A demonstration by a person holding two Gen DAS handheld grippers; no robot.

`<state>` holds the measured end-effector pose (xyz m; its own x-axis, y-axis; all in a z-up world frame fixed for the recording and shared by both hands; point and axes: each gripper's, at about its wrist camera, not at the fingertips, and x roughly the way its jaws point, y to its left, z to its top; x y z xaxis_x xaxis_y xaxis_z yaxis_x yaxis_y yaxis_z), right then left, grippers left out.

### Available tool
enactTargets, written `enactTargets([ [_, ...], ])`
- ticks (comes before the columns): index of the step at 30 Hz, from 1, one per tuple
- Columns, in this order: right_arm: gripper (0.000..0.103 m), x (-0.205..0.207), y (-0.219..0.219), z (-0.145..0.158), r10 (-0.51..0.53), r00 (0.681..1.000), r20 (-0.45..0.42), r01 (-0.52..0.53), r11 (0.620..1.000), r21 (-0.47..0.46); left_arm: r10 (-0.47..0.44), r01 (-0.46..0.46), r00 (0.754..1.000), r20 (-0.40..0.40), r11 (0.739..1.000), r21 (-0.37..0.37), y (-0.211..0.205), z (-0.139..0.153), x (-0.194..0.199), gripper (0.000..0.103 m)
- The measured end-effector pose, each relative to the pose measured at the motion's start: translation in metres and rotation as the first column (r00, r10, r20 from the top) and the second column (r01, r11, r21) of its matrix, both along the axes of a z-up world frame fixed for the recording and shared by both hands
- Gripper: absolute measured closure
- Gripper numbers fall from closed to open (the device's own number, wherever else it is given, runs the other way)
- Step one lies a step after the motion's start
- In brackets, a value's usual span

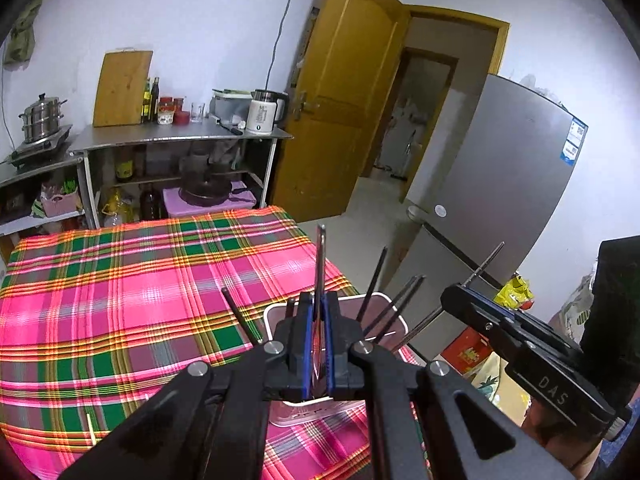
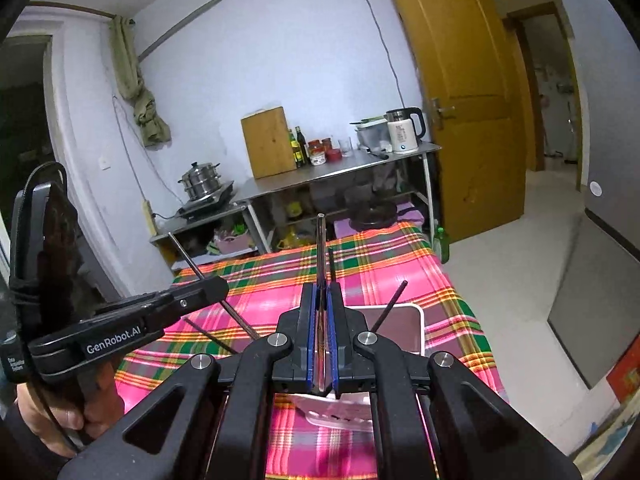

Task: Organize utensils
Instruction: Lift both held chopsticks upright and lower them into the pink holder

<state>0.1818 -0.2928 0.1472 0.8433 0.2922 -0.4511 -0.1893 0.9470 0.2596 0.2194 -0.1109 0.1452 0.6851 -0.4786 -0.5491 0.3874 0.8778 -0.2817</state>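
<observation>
In the left wrist view my left gripper [image 1: 318,300] is shut on a flat metal utensil [image 1: 319,256] that stands upright above the white utensil holder [image 1: 394,322]. Several dark chopsticks [image 1: 374,284] lean in that holder. My right gripper [image 1: 456,294] comes in from the right, shut on a thin metal stick [image 1: 486,264]. In the right wrist view the right gripper [image 2: 321,290] pinches the slim stick [image 2: 321,248] over the holder [image 2: 418,320]. The left gripper [image 2: 218,284] is at the left, holding its utensil [image 2: 188,256] slanted.
The holder stands near the right edge of a table under a pink and green plaid cloth [image 1: 120,280]. Behind it are metal shelves [image 1: 180,136] with a pot, cutting board and kettle. A wooden door [image 1: 344,92] and a grey fridge [image 1: 500,184] are to the right. A hand [image 2: 60,420] grips the left gripper's handle.
</observation>
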Motion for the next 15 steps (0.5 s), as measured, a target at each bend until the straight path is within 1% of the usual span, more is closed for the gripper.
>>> enactTargets([
  [10, 0.098, 0.021, 0.001, -0.042, 0.001, 0.996, -0.091, -0.001, 1.0, -0.001, -0.018, 0.021, 0.998, -0.064, 0.999, 0.04, -0.012, -0.038, 0.013, 0.097],
  [15, 0.098, 0.026, 0.003, -0.057, 0.004, 0.991, -0.131, -0.005, 1.0, -0.004, -0.023, 0.028, 0.995, -0.094, 0.999, 0.046, -0.013, -0.053, 0.015, 0.096],
])
